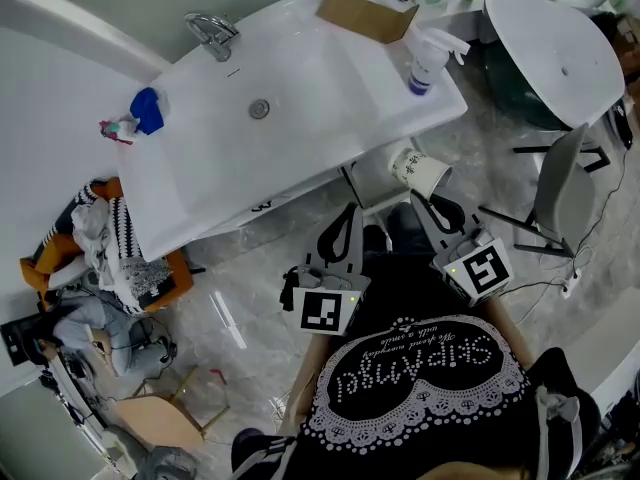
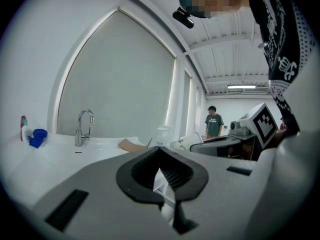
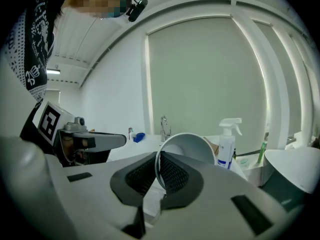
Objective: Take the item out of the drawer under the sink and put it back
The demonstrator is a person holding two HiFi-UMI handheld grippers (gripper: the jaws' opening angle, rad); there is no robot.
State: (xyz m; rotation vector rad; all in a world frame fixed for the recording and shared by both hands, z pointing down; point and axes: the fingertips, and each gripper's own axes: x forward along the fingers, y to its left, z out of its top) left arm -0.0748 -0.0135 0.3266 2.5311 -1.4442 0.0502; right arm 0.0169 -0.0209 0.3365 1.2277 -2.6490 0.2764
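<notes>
A white paper cup (image 1: 420,171) with dark print hangs tilted just off the front edge of the white sink counter (image 1: 300,158). My right gripper (image 1: 426,202) is shut on the cup's rim; in the right gripper view the cup (image 3: 187,148) opens toward the camera, its rim pinched between the pads of the right gripper (image 3: 159,176). Beneath the counter edge, beside the cup, a white drawer (image 1: 372,184) shows partly. My left gripper (image 1: 350,214) is to the left of the cup, apart from it. The left gripper (image 2: 161,170) has its pads together with nothing held.
On the counter stand a spray bottle (image 1: 426,60), a cardboard piece (image 1: 366,12), a faucet (image 1: 212,32) and a blue item (image 1: 148,110). A white round table (image 1: 552,52) and chair (image 1: 560,190) are at right. An orange basket with clothes (image 1: 100,240) is at left. A person stands far off (image 2: 214,122).
</notes>
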